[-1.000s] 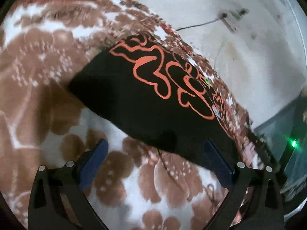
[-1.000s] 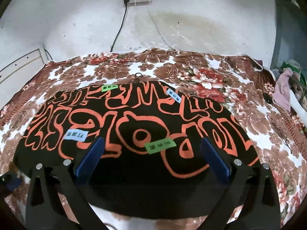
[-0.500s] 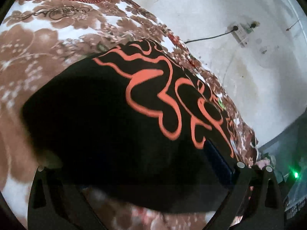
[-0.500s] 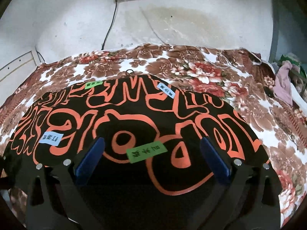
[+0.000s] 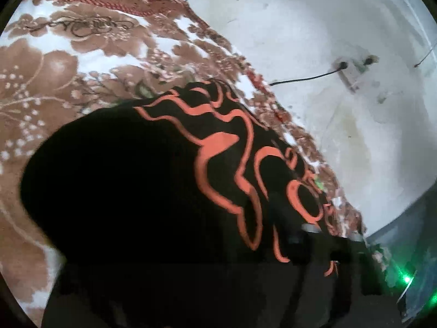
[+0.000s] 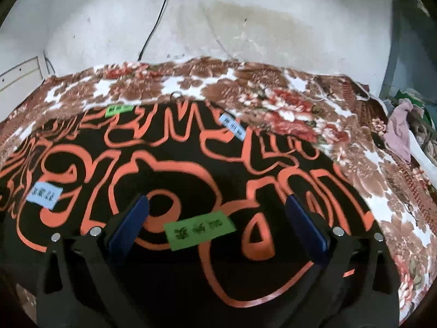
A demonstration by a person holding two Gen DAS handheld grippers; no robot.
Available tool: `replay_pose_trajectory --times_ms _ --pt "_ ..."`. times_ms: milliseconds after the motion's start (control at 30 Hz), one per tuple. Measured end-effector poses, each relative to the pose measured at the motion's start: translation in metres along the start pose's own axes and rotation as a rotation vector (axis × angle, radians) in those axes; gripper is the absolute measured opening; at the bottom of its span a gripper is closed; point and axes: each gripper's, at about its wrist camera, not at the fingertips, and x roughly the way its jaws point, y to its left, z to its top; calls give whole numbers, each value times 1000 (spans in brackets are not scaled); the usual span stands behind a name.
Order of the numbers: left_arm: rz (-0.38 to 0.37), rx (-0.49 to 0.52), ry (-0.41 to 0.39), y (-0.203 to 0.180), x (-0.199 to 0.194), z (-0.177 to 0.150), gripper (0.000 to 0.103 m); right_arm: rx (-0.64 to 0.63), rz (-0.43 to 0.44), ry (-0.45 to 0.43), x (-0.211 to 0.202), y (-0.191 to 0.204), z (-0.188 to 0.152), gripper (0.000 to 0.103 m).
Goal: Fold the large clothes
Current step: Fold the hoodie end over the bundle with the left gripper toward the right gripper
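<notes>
- Left gripper: you cannot see its fingers in the left wrist view, because the black garment [image 5: 142,196] covers the bottom of the frame, so whether it grips is impossible to tell.
- Garment: it lies spread on the floral blanket [image 6: 300,104], orange lettering up, with coloured labels stuck to it.
- Right gripper [image 6: 218,218]: your jaws stand wide apart, holding nothing, low over the garment's near edge and pointing toward the wall; a green label [image 6: 199,229] sits between the fingers [image 6: 131,218].
- Step: this looks like reaching for the near edge to start a fold.
- Next: you would need to pinch that edge at both ends and carry it evenly across the garment.
</notes>
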Motion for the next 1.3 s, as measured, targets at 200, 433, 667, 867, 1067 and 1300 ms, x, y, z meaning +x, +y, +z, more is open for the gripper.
replay_pose_trajectory --times_ms 200,433,667,867,1067,1300 --pt "41 90 -47 -19 -15 5 33 -18 -28 -5 0 6 -3 98" --pt "81 250 -114 -54 -28 -2 55 -15 1 -5 0 7 -2 98" --pt "116 216 -55 -43 -3 0 62 -13 5 -4 2 5 -2 98" --pt "105 109 23 -16 10 8 20 -29 20 33 9 10 -5 98" --pt "20 273 -71 -62 -16 9 15 -65 8 62 19 17 -11 98" --pt "-3 390 -47 -133 -20 16 14 -92 -12 73 24 22 -15 98"
